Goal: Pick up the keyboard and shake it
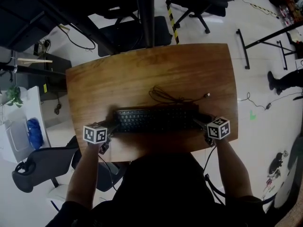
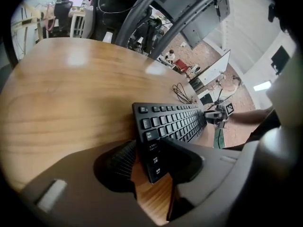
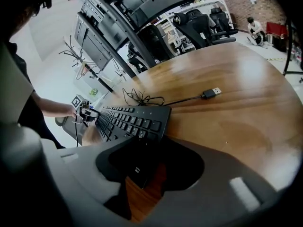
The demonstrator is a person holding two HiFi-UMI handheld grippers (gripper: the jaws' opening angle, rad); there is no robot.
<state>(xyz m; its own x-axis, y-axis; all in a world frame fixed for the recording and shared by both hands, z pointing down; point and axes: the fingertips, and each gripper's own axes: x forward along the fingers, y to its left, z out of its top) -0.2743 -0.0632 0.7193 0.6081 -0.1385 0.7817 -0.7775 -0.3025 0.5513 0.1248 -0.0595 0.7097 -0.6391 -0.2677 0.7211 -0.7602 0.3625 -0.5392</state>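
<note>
A black keyboard lies lengthwise near the front edge of the wooden table. Its cable coils just behind it and ends in a loose USB plug. My left gripper is at the keyboard's left end. In the left gripper view that end sits between the jaws of the left gripper, with the pads against it. My right gripper is at the right end. In the right gripper view the keyboard runs into the dark jaws of the right gripper, which close round its corner.
Bare wood stretches behind the keyboard to the table's far edge. Beyond that edge are a black office chair and a dark post. A grey chair and a white cabinet stand at the left, and cables lie on the floor at the right.
</note>
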